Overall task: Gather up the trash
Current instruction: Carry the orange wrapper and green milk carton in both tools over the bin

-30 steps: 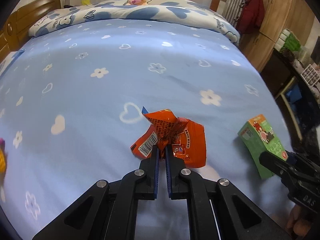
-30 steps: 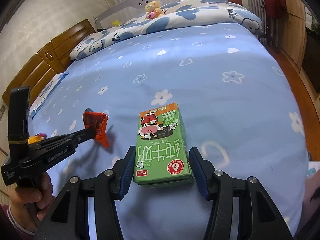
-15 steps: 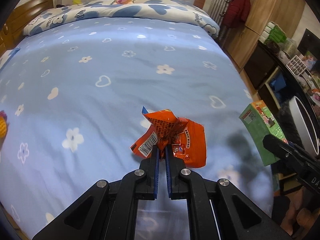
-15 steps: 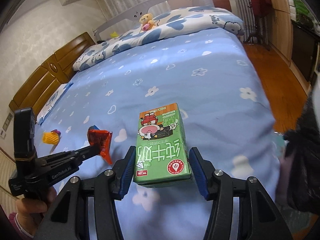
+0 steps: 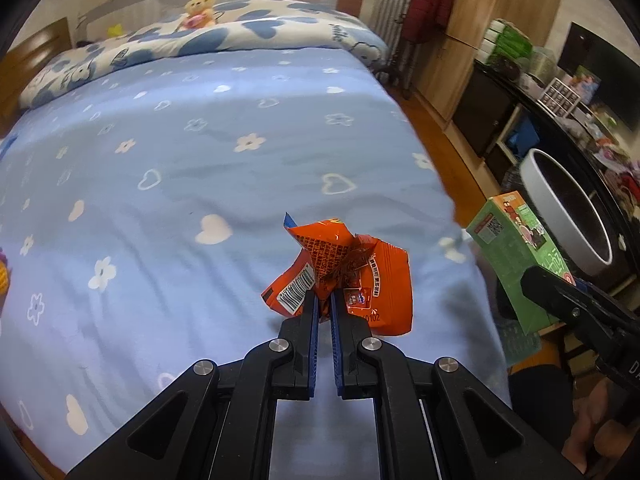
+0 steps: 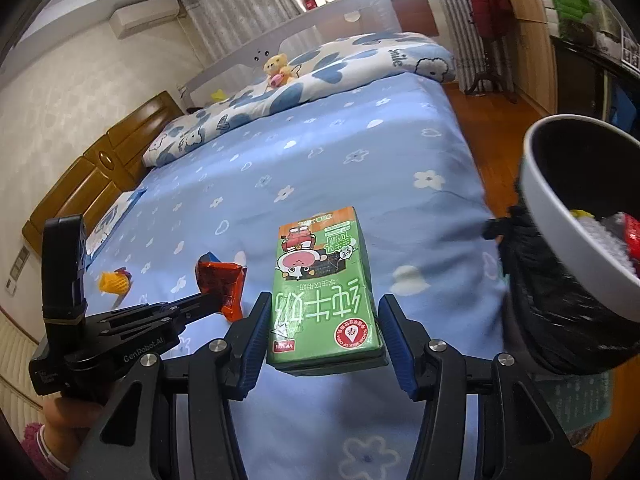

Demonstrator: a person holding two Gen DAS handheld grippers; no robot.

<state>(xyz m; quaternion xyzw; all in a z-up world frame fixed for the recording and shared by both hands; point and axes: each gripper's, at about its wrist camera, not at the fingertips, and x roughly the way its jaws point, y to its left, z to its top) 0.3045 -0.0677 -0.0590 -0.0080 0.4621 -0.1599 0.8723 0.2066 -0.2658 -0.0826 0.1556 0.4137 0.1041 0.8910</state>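
Observation:
My left gripper (image 5: 325,300) is shut on a crumpled orange snack wrapper (image 5: 348,276) and holds it in the air above the bed's right side. The wrapper also shows in the right wrist view (image 6: 222,288), at the tip of the left gripper (image 6: 208,300). My right gripper (image 6: 322,320) is shut on a green milk carton (image 6: 322,284), held flat above the bed edge. The carton shows in the left wrist view (image 5: 516,256) at the right. A white-rimmed trash bin with a black bag (image 6: 556,216) stands just right of the carton, with trash inside.
The blue flowered bed (image 5: 180,168) fills the left and middle. A yellow piece of trash (image 6: 114,282) lies on the bed at the left. A teddy bear (image 5: 198,10) sits on the pillows. Dark shelves and a wooden wardrobe (image 5: 472,40) line the right wall.
Both grippers have lifted and moved right with their loads, away from the bed's middle. The trash bin has come into view and now sits close beside the carton.

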